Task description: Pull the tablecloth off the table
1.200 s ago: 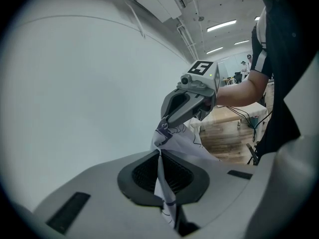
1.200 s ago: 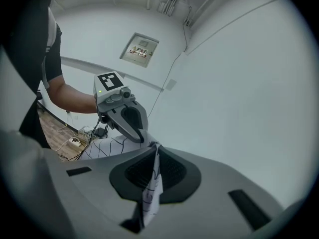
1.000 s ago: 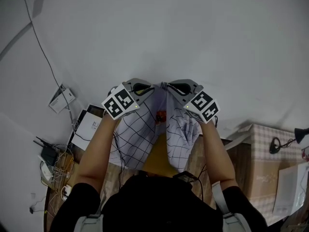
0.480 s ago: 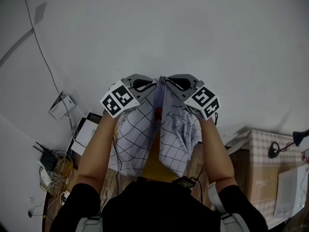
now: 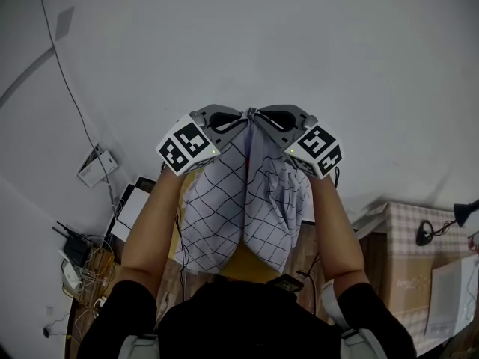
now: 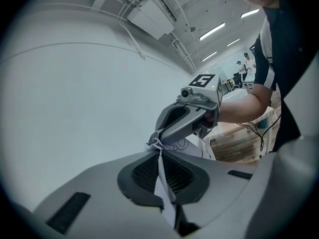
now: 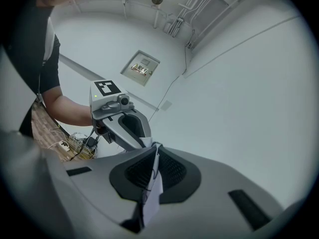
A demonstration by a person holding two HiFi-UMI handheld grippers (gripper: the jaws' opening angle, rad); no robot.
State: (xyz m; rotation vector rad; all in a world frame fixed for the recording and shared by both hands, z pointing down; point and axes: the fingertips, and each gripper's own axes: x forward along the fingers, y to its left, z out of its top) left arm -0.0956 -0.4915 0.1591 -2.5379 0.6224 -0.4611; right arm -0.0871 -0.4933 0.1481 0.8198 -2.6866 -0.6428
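The tablecloth (image 5: 239, 200), white with a black grid, hangs in two folds from both grippers, which are held up side by side in front of a grey wall. My left gripper (image 5: 239, 120) is shut on one pinched corner. My right gripper (image 5: 257, 118) is shut on the other, and their tips almost touch. In the left gripper view a thin strip of cloth (image 6: 165, 179) runs between the closed jaws of the left gripper (image 6: 158, 146), with the right gripper (image 6: 188, 117) just beyond. The right gripper view shows the cloth (image 7: 151, 189) clamped in the right gripper (image 7: 156, 148), facing the left gripper (image 7: 121, 123).
Below the hanging cloth a yellowish surface (image 5: 241, 259) and wood planks (image 5: 307, 253) show. A box under a checked cover (image 5: 419, 238) stands at the right. Cables and small devices (image 5: 78, 249) lie at the lower left, near a white box (image 5: 135, 204).
Both grippers have risen together, lifting the cloth higher. The two folds now hang closer together and hide the small red thing seen between them before.
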